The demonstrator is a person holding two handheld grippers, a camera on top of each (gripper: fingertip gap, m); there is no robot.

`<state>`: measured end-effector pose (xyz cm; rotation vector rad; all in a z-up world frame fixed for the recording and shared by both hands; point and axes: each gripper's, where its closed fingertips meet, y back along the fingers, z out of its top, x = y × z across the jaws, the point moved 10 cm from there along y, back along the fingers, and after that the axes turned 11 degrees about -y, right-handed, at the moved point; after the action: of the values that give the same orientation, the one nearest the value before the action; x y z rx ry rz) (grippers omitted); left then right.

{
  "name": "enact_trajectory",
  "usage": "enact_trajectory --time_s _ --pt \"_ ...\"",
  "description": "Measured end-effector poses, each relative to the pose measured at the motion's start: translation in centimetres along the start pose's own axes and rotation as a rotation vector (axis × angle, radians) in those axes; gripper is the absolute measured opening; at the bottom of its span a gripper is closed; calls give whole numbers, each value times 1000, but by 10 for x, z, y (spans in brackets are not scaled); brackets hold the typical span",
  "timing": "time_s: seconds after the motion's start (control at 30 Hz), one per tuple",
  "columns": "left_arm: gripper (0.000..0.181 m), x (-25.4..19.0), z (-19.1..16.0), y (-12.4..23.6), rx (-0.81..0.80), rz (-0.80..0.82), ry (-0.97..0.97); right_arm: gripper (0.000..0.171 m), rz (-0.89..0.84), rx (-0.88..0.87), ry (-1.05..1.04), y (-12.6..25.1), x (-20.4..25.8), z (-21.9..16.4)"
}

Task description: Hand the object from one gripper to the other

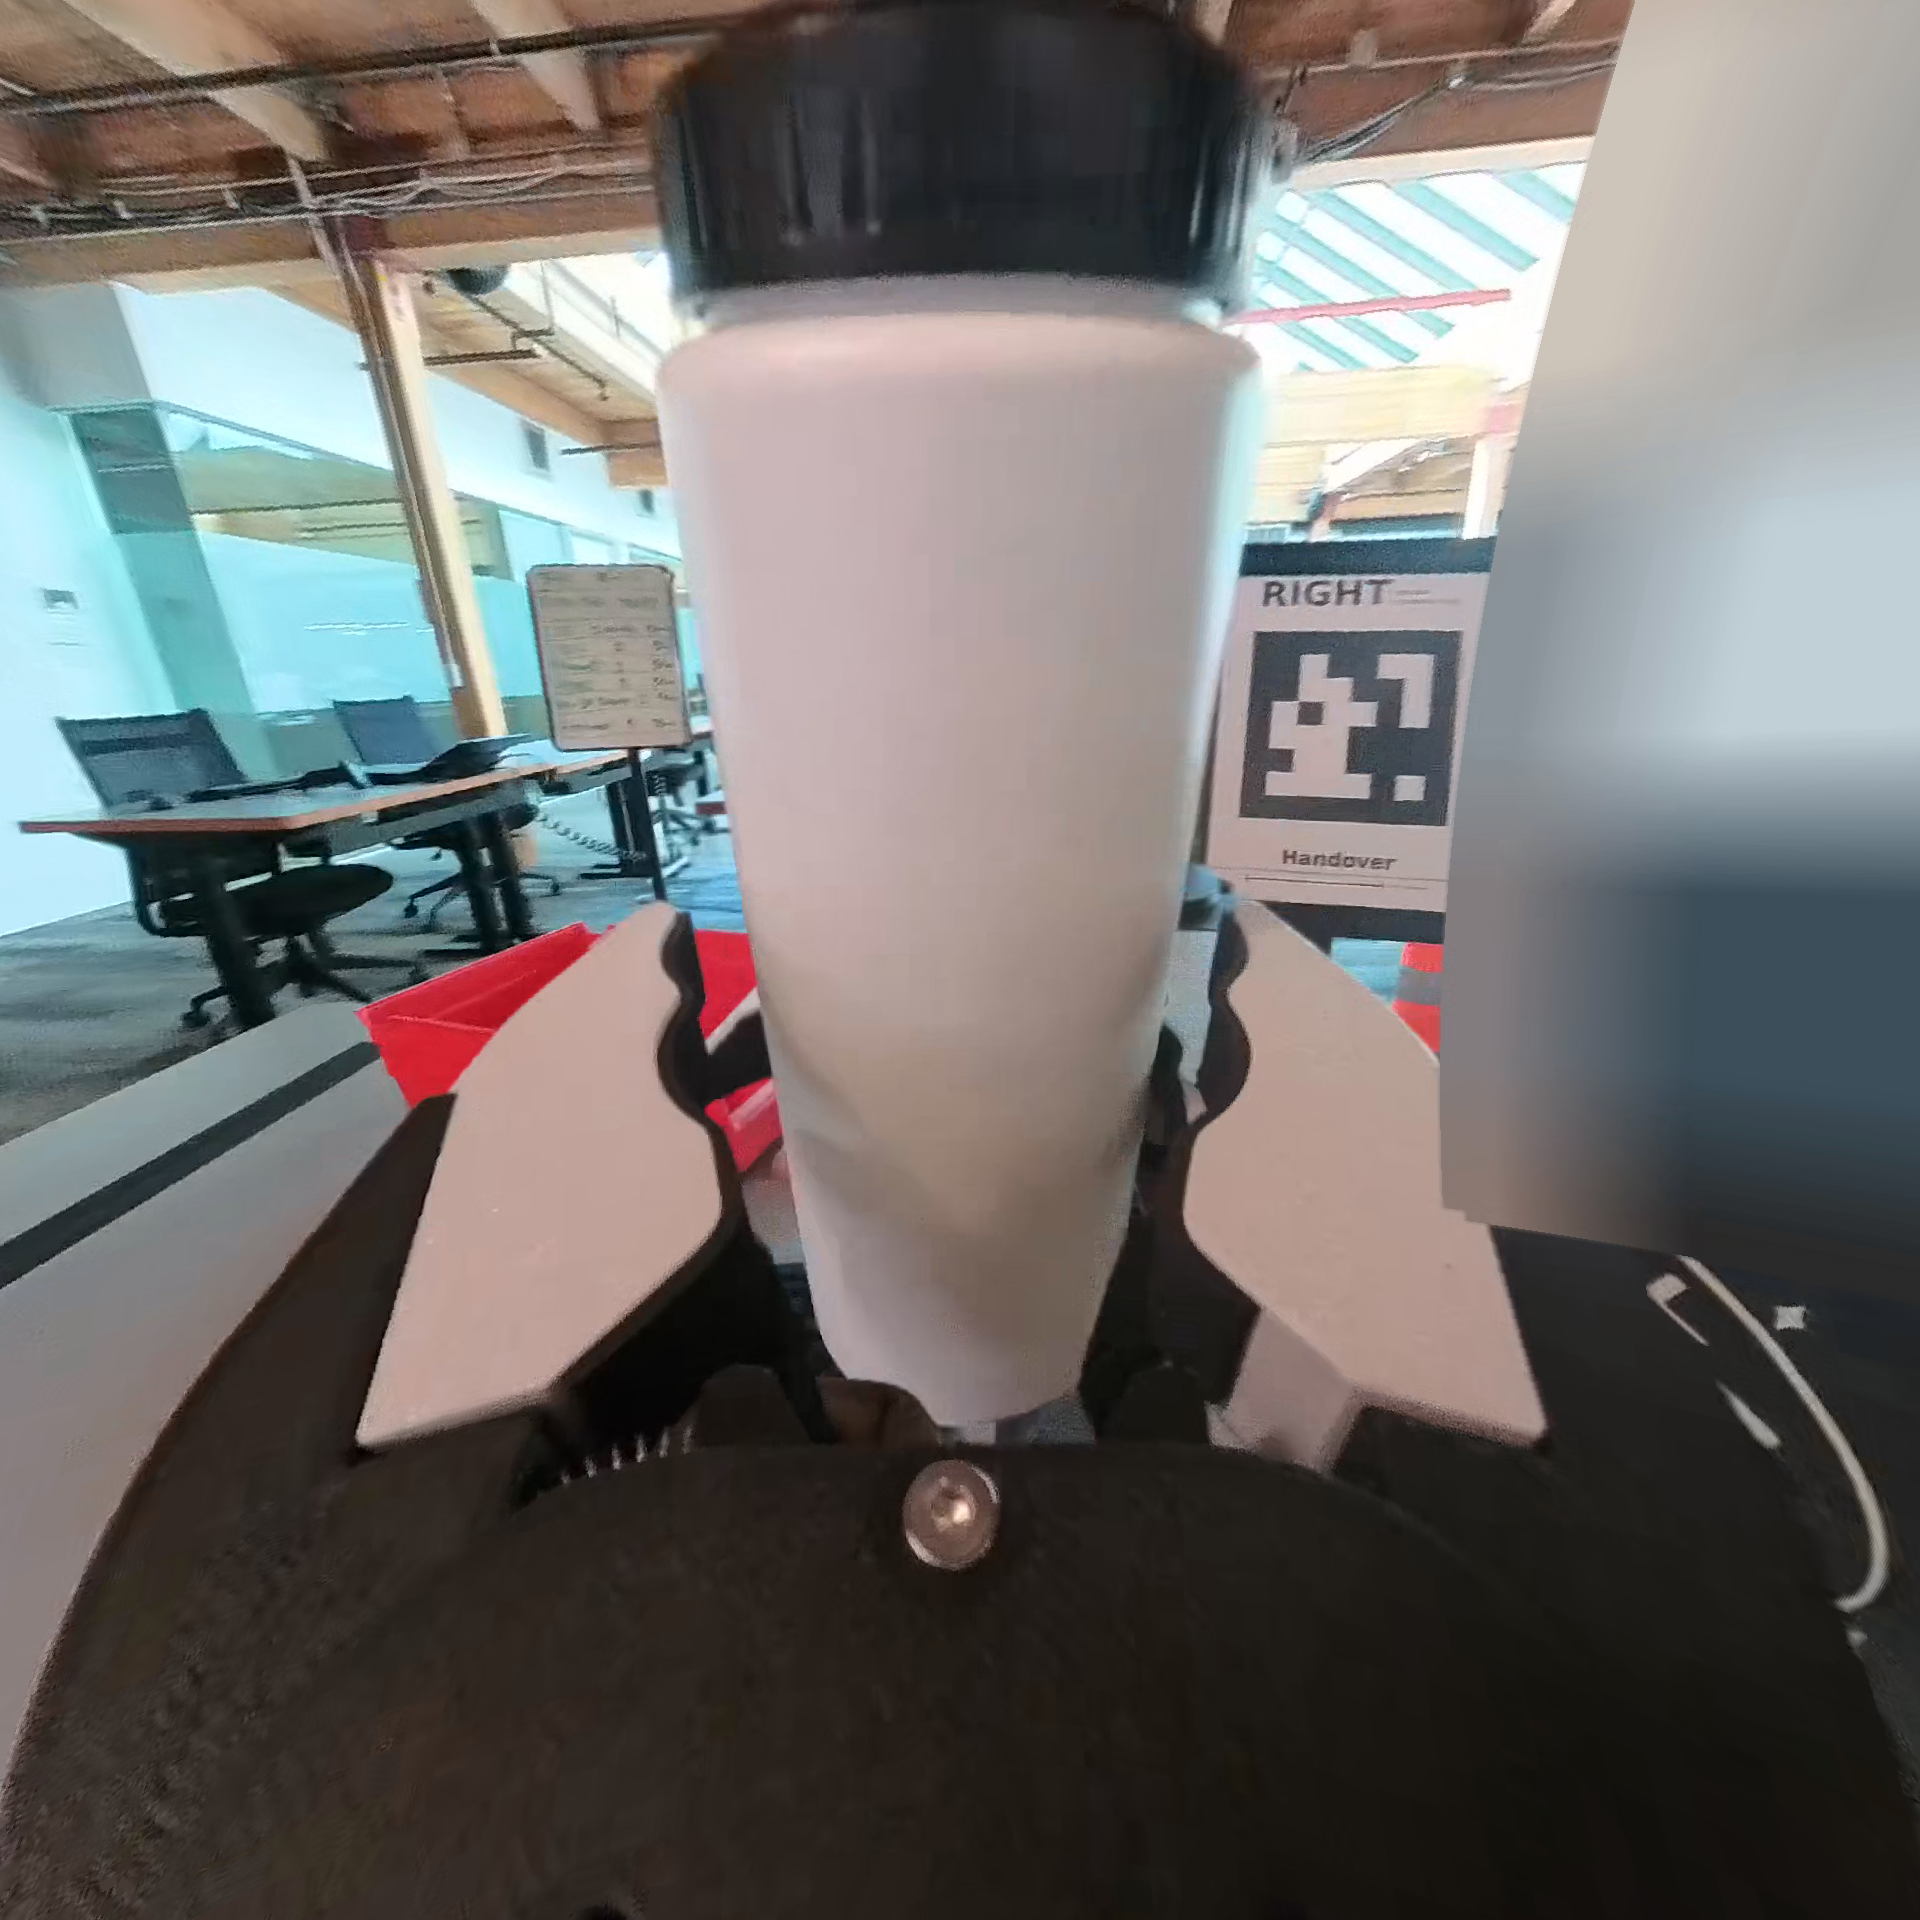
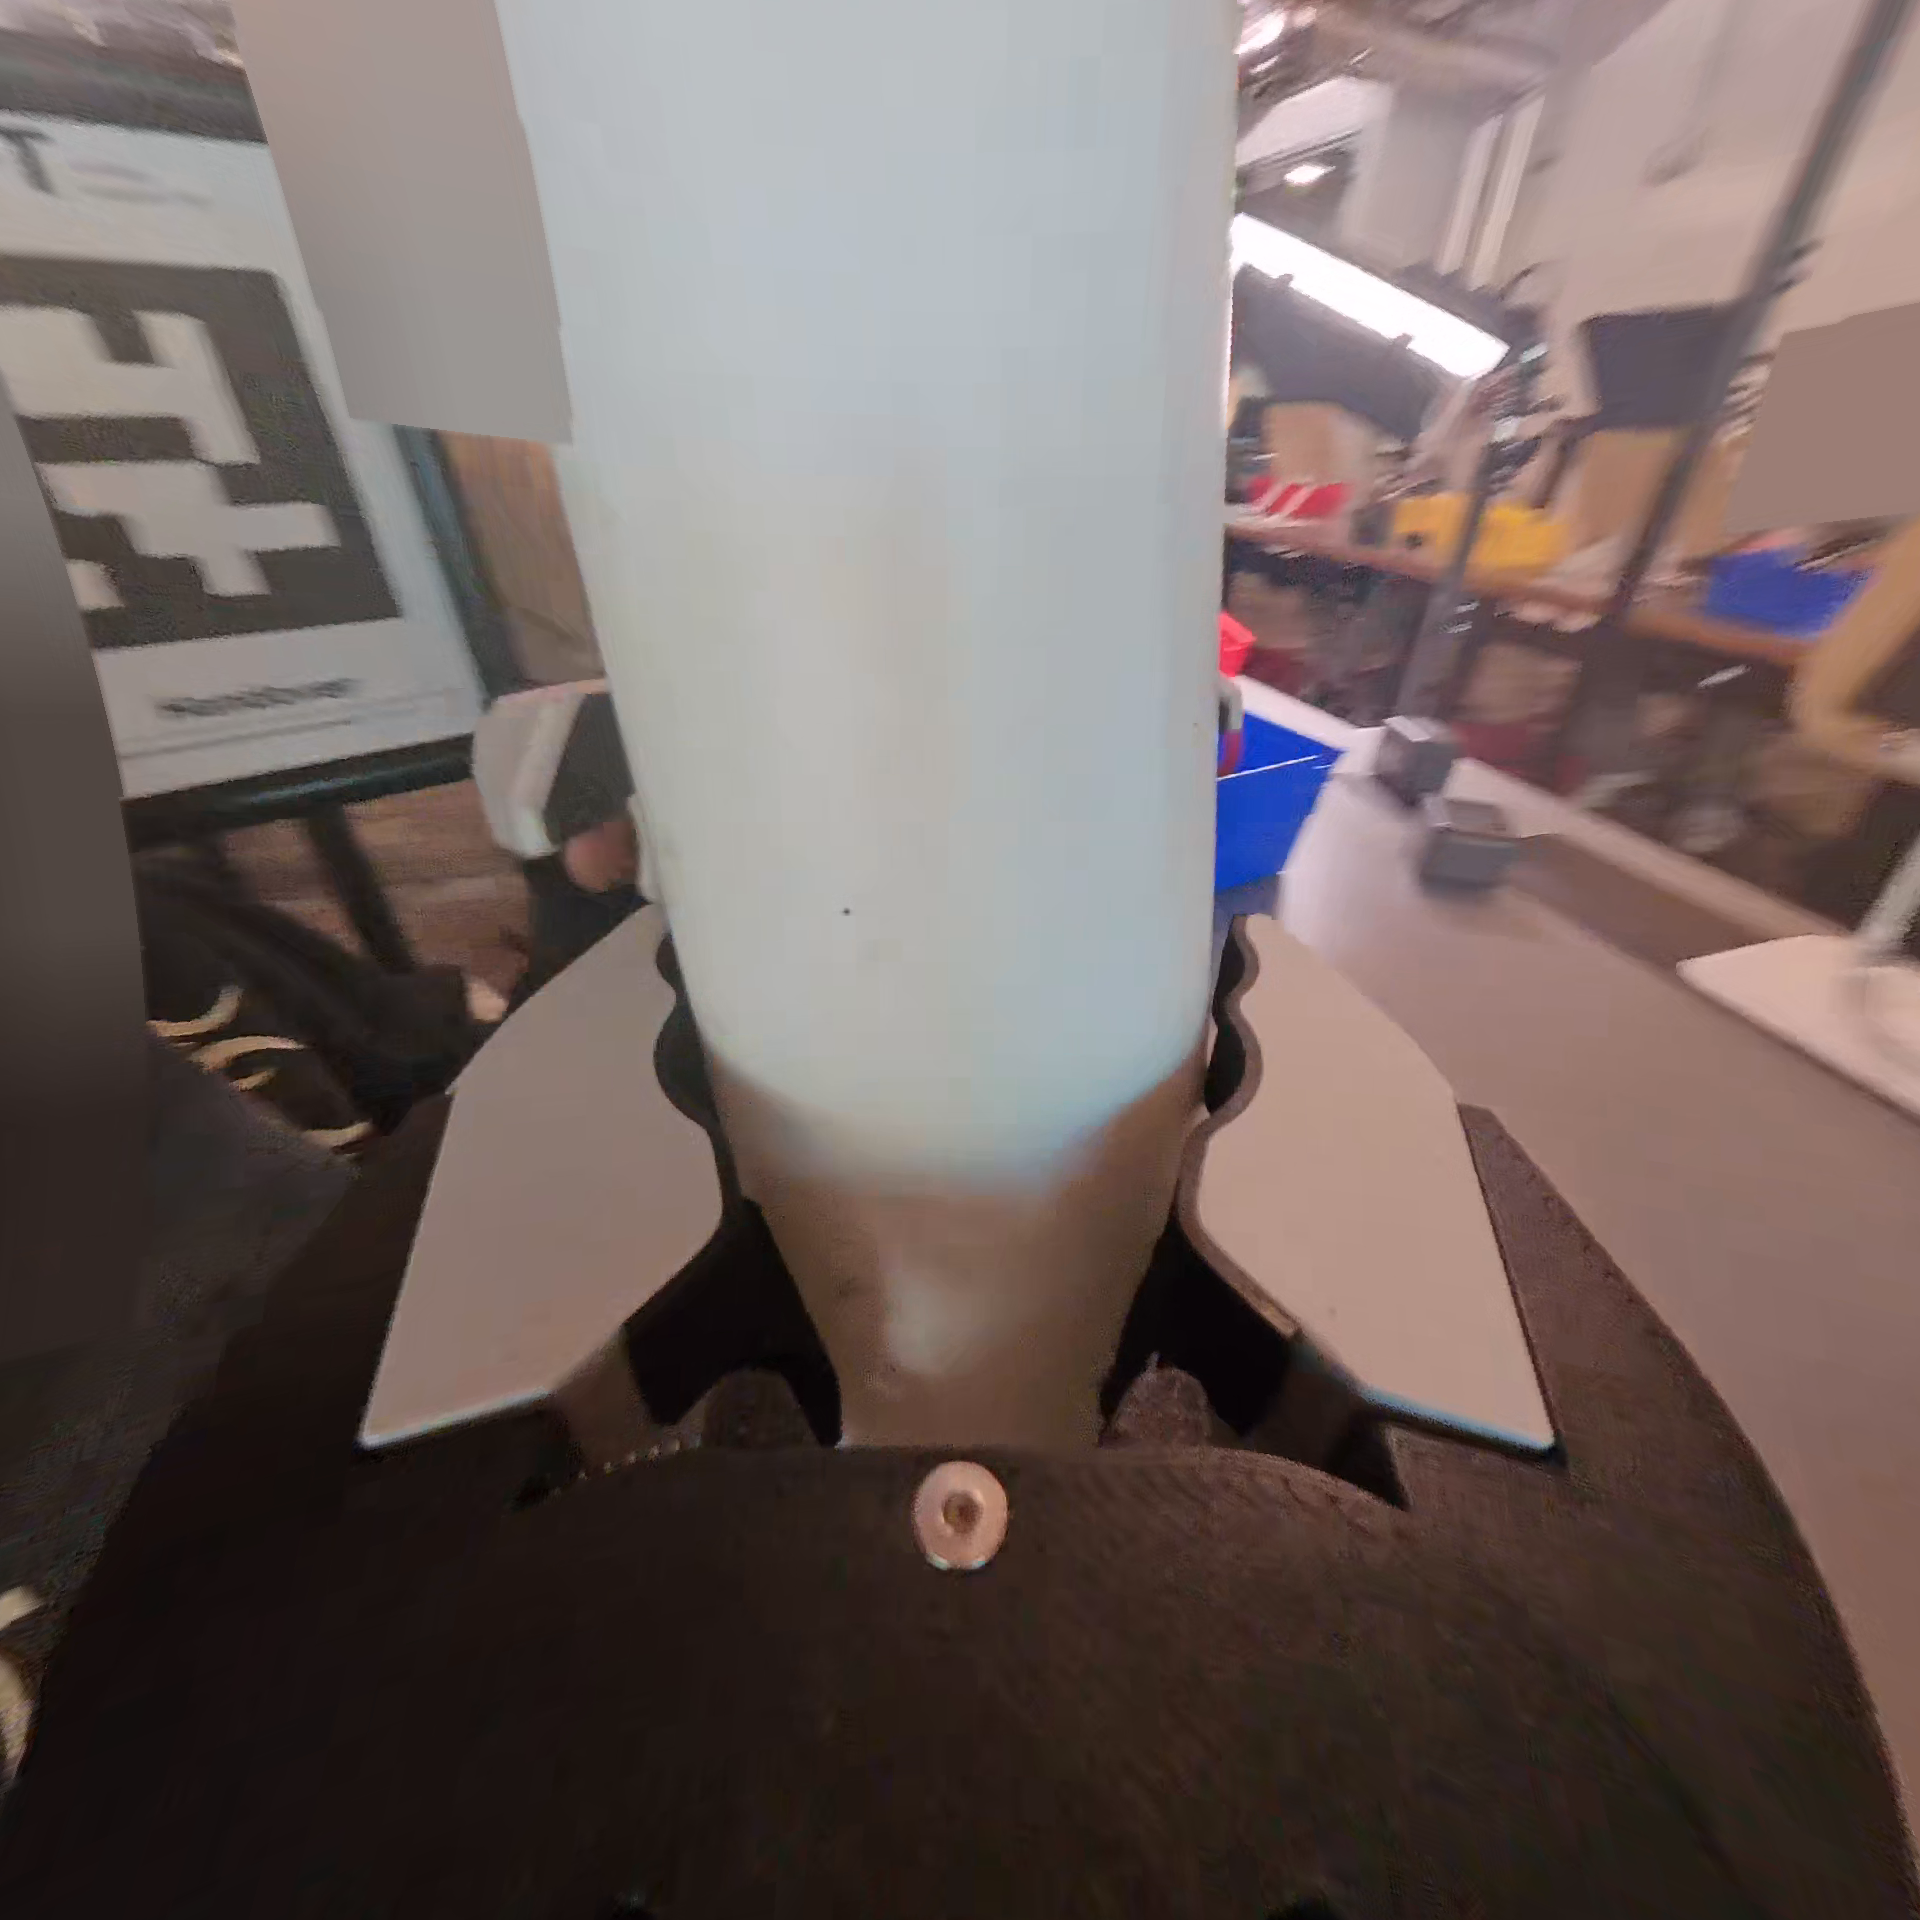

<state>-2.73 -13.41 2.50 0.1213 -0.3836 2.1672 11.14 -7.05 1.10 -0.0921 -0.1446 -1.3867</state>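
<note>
Rising up the centre of both views is 1 white bottle with 1 black cap. Each of the 2 claws, left claw and right claw, brackets it; whether either truly clamps it, I cannot tell. 1 red bin sits lower left, 1 blue bin right of centre.

Black tool bodies, grey fingers, silver screws.
</note>
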Motion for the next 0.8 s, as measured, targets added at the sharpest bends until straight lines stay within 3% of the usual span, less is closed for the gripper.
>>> enact_trajectory --time_s 0.17,0.4,0.5,0.67,0.8 --pt "86 -6 -1 -3 9 -19 -49 97 -130 37 130 -3 12 -2" --pt "85 -8 0 0 3 -236 59 96 291 109 -132 -1 7 -4" --pt "85 -6 -1 -2 -14 -234 98 95 325 140 -143 -5 5 -7" --pt "87 -2 1 2 -43 -49 -9 90 105 55 -63 1 2 -1" --pt "86 -6 1 0 -13 -20 -72 90 -34 62 55 -2 11 -2"
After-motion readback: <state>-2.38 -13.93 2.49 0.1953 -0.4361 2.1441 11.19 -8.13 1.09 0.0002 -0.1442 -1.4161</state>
